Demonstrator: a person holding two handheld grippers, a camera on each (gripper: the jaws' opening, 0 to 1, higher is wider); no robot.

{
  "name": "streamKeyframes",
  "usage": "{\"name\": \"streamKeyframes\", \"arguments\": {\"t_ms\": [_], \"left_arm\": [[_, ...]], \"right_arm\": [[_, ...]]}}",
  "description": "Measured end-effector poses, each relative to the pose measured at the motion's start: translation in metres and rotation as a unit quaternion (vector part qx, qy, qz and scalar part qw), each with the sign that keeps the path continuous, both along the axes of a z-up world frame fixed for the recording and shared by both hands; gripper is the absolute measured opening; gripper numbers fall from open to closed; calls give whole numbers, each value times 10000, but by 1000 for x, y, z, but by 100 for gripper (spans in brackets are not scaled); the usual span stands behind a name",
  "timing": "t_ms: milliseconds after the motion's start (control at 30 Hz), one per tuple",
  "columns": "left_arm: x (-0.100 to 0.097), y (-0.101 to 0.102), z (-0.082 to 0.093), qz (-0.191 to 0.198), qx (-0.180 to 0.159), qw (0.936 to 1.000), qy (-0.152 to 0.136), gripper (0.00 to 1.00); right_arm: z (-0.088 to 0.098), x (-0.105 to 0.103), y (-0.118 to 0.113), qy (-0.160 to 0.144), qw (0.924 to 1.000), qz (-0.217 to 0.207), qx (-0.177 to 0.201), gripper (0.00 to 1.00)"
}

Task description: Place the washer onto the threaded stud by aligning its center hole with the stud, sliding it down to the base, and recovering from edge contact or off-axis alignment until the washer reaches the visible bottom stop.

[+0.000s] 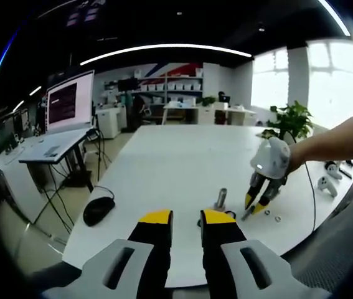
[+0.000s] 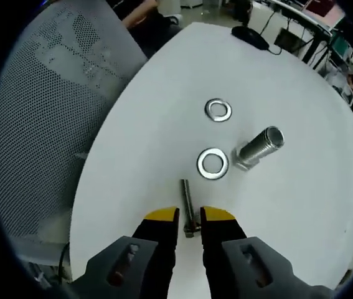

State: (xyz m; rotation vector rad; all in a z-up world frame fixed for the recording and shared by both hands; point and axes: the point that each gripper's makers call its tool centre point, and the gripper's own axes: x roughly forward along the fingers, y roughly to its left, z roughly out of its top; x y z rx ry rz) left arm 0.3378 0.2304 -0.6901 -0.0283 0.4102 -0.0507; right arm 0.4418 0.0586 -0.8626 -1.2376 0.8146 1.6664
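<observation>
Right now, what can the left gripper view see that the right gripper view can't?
The left gripper view has the big screen, a plant and the right claw reaching in. The right gripper view has a close look at a thin bolt between its claw tips. Both share the white table, the stud and the washers.

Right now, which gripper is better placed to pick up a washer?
Right. The right gripper hangs just short of the near washer, jaws around a thin bolt. The left gripper sits farther back.
</observation>
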Motion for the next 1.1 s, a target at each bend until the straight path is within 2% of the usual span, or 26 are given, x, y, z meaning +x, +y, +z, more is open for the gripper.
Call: {"name": "streamKeyframes", "arguments": {"t_ms": [400, 500, 667, 767, 867, 1100], "left_arm": [[0, 2, -1, 17, -14, 10000, 8, 15], [0, 2, -1, 14, -18, 10000, 11, 15], [0, 2, 0, 18, -22, 10000, 1, 15], [0, 2, 0, 17, -22, 10000, -1, 15], [0, 2, 0, 12, -21, 10000, 3, 15], [0, 2, 0, 5, -18, 10000, 8, 15]], "right_arm": [[-6, -4, 3, -134, 9989, 413, -187, 14], [-6, -5, 3, -117, 9988, 417, -214, 9], [-3, -3, -2, -122, 9989, 411, -204, 8], [1, 2, -3, -130, 9997, 200, -77, 8], [9, 3, -2, 54, 9997, -133, 173, 8], [24, 15, -13, 169, 9957, -674, 608, 7]]}}
